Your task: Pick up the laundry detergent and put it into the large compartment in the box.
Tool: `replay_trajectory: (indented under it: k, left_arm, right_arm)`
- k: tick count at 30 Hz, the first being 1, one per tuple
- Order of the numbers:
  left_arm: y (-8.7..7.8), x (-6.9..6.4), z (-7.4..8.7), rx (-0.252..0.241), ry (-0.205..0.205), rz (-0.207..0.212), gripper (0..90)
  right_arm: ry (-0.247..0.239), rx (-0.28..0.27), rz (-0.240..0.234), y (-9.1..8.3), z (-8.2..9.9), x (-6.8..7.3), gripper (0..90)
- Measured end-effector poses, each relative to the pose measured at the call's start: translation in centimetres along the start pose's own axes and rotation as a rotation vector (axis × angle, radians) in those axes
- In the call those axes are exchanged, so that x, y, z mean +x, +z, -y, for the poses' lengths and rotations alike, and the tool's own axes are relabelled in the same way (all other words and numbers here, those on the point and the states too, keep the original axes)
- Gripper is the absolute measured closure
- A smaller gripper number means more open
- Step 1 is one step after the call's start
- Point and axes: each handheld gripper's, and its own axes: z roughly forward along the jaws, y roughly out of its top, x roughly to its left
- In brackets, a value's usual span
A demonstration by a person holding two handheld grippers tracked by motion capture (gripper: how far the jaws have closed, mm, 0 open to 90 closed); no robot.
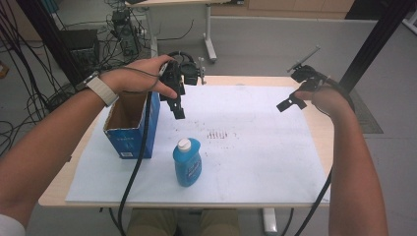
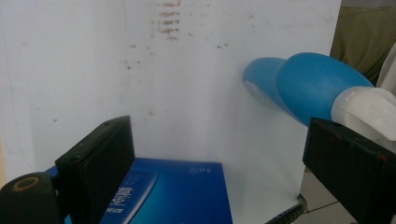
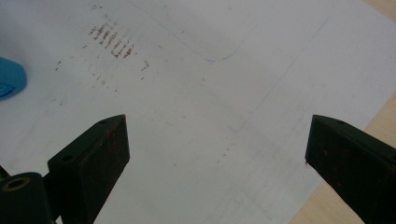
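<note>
Blue bottle (image 1: 187,162) stands upright with its white cap on, near the counter's (image 1: 314,129) front edge, left of middle, just right of the open blue box (image 1: 129,129) at the left edge. Your left gripper (image 1: 177,106) hangs above the box's far right corner, jaws spread, nothing between them. Your right gripper (image 1: 290,103) hovers near the far right corner, jaws spread, empty. Bring the left down toward the bottle's body, jaws either side of the wide faces, below the cap. Keep the trailing cable off the box rim.
</note>
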Motion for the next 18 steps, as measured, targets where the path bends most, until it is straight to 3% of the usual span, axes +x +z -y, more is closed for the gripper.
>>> replay_trajectory:
  k: [18]
  left_arm:
    - [-0.22, -0.42, 0.01, -0.001, -0.009, -0.009, 9.3]
  right_arm:
    - [-0.001, -0.003, 0.003, -0.11, -0.08, 0.24, 6.2]
